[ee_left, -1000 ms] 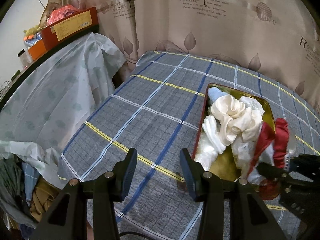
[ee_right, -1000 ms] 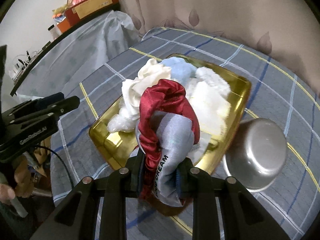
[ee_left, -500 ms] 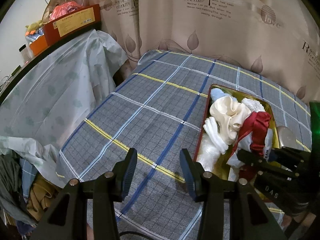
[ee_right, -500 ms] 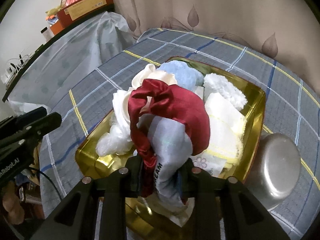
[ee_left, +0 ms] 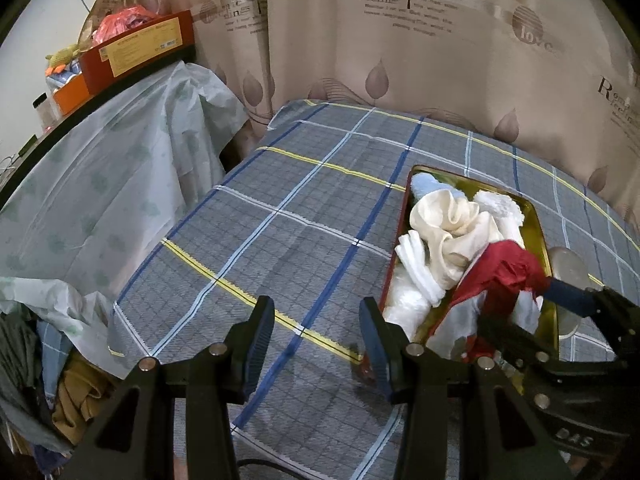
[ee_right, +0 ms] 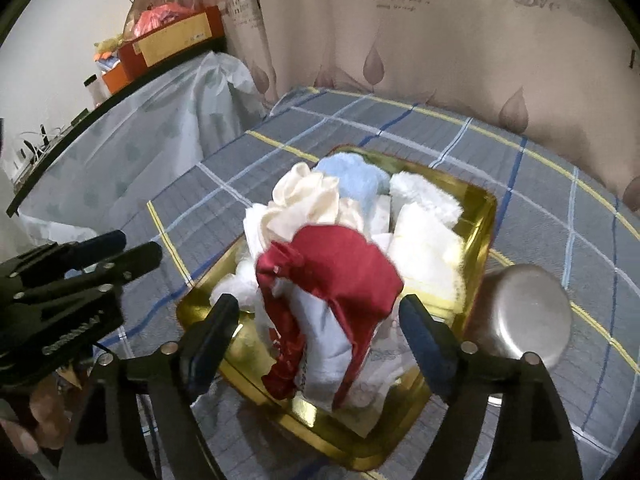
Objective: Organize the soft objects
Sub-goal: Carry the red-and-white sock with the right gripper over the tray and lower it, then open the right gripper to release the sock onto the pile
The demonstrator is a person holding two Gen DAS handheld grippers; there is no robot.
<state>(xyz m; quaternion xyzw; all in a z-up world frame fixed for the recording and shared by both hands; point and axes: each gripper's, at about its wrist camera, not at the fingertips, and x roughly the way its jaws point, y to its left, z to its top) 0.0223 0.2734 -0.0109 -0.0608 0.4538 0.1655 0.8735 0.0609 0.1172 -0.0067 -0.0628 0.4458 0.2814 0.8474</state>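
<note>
A gold tray (ee_right: 482, 216) on the plaid cloth holds a pile of soft things: a cream satin cloth (ee_right: 300, 196), a light blue towel (ee_right: 352, 176) and white fluffy towels (ee_right: 424, 200). A red-and-white cloth (ee_right: 332, 280) lies on the near end of the pile. My right gripper (ee_right: 320, 324) straddles it, its jaws opening, and the pads stand clear of the cloth on both sides. My left gripper (ee_left: 316, 330) hovers open over bare plaid left of the tray (ee_left: 538, 220), with nothing between its fingers.
An upturned metal bowl (ee_right: 524, 316) sits against the tray's right side. A sheet-covered piece of furniture (ee_left: 100, 184) stands on the left with boxes (ee_left: 136, 48) on top. A curtain (ee_left: 420, 60) hangs behind. Clothes (ee_left: 36, 380) are heaped at the lower left.
My right gripper's jaws have spread apart and let go of the red-and-white cloth, which now rests on the pile in the tray. The left gripper has stayed put.
</note>
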